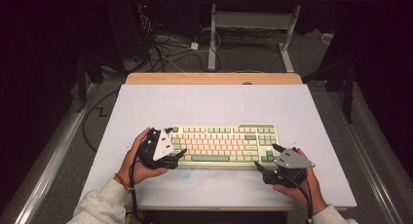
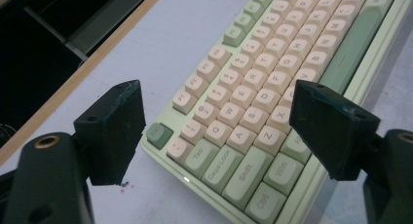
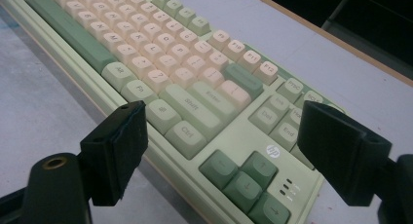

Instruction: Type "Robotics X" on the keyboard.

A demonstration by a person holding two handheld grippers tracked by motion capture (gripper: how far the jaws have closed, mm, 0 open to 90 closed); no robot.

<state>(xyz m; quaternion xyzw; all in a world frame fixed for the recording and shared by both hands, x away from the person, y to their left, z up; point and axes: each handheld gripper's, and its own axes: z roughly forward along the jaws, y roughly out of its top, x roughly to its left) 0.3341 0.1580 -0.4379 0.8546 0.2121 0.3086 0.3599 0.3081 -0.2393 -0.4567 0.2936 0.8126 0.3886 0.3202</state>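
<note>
Keyboard (image 1: 225,145) lies lengthwise across the table (image 1: 214,102), between the hands. Left gripper (image 1: 179,156) sits at its left end, right gripper (image 1: 268,158) at its right, equally near; both gape wide, holding nothing.

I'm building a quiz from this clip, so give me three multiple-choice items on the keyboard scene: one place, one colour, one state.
1. Where does the pale green and cream keyboard lie?
A. on the white tabletop
B. on the floor
C. on a shelf

2. What colour is its long spacebar?
A. red
B. darker green
C. black

3. How do the left gripper jaws stand?
A. shut on a key
B. shut on a cable
C. open

Key: 1 A, it rests flat on the tabletop; 2 B, the bar is darker green; 3 C, the jaws stand apart over the keys.
</note>
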